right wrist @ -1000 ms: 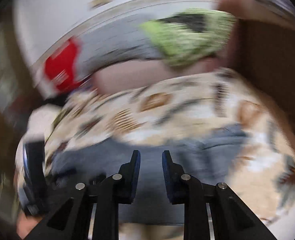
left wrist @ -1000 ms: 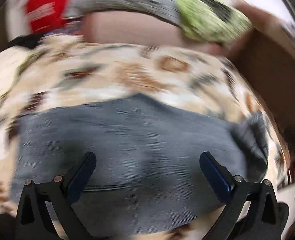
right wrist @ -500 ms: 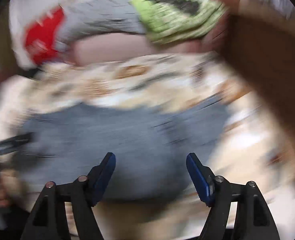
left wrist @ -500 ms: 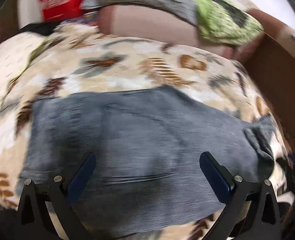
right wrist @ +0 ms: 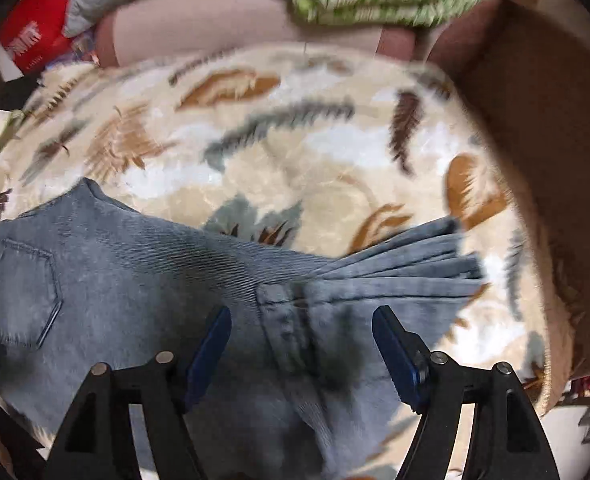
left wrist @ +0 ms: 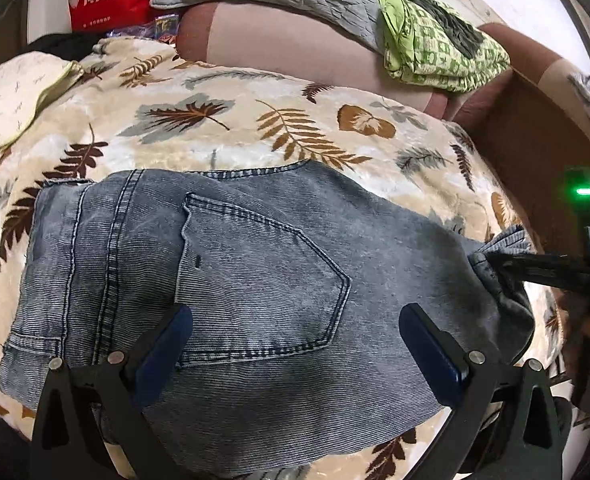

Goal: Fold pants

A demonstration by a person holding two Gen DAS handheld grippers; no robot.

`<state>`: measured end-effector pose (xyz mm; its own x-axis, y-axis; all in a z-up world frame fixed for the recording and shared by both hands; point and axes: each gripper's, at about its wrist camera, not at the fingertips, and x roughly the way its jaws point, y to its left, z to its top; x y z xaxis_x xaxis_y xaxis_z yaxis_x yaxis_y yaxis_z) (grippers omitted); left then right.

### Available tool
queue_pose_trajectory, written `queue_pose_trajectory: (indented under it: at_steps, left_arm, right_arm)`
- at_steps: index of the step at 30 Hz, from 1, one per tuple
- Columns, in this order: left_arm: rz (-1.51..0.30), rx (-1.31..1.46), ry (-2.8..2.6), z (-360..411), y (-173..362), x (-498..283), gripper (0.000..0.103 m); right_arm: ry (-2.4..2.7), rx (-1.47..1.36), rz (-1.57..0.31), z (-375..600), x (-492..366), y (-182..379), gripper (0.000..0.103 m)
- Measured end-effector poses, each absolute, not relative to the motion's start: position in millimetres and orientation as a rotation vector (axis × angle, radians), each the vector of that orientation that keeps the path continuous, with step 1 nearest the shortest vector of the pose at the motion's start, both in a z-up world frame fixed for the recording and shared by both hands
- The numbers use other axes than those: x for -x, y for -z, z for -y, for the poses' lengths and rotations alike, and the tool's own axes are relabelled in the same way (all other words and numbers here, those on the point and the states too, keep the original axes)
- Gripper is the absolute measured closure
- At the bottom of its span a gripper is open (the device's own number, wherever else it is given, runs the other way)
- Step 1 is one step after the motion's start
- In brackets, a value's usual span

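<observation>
My left hand-held gripper point(left wrist: 295, 352) hangs just above the pants point(left wrist: 235, 280), its blue pads spread wide with nothing pinched, near the back pocket point(left wrist: 259, 276). My right hand-held gripper point(right wrist: 301, 354) is also spread, over the bunched leg ends point(right wrist: 395, 276) at the far side from the pocket; I judge it is placed there to take those layers for the next fold. The pants lie flat and already doubled on the leaf-print blanket point(left wrist: 295, 128) of the bed, so the cloth has support. Behind the pants is a pink cushion point(left wrist: 287, 44), and on it a green cloth point(left wrist: 435, 48).
</observation>
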<state>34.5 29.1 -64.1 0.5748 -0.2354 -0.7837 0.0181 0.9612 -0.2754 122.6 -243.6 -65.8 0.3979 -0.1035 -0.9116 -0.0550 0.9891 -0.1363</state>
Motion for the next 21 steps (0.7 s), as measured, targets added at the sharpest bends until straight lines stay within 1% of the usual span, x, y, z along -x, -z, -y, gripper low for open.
queue_pose_trajectory:
  at_steps: [4,5,6,7,8,9,12,19,21]
  left_arm:
    - [-0.942,0.252,0.169,-35.5,66.9,-32.3,0.000]
    - [-0.942,0.255,0.173,-37.0,68.2,-32.2,0.000]
    - [-0.947,0.258,0.178,-38.9,70.0,-32.6,0.000]
    - [-0.950,0.261,0.179,-40.1,71.0,-32.7,0.000]
    - [-0.953,0.266,0.179,-42.5,72.8,-32.5,0.000]
    - [-0.954,0.269,0.180,-44.0,74.0,-32.4,0.000]
    - [-0.954,0.283,0.185,-49.1,75.2,-32.0,0.000]
    - [-0.951,0.281,0.171,-49.7,76.9,-31.2,0.000]
    - [-0.951,0.279,0.161,-48.7,76.6,-30.8,0.000]
  right_arm:
    - [0.099,0.206,-1.259,237.5,-140.0,97.0,0.028]
    - [0.119,0.225,-1.263,237.9,-139.7,99.9,0.040]
    - [0.140,0.232,-1.264,240.0,-140.4,102.9,0.055]
    - [0.149,0.207,-1.273,245.4,-139.9,103.3,0.061]
    - [0.161,0.186,-1.266,251.3,-137.8,99.8,0.070]
    - [0.166,0.168,-1.261,255.9,-136.3,96.3,0.077]
    - [0.153,0.037,-1.229,277.1,-126.0,82.2,0.084]
    - [0.096,-0.412,-1.061,348.9,-86.1,55.6,0.086]
    - [0.051,-0.488,-0.993,362.2,-75.6,48.2,0.086]
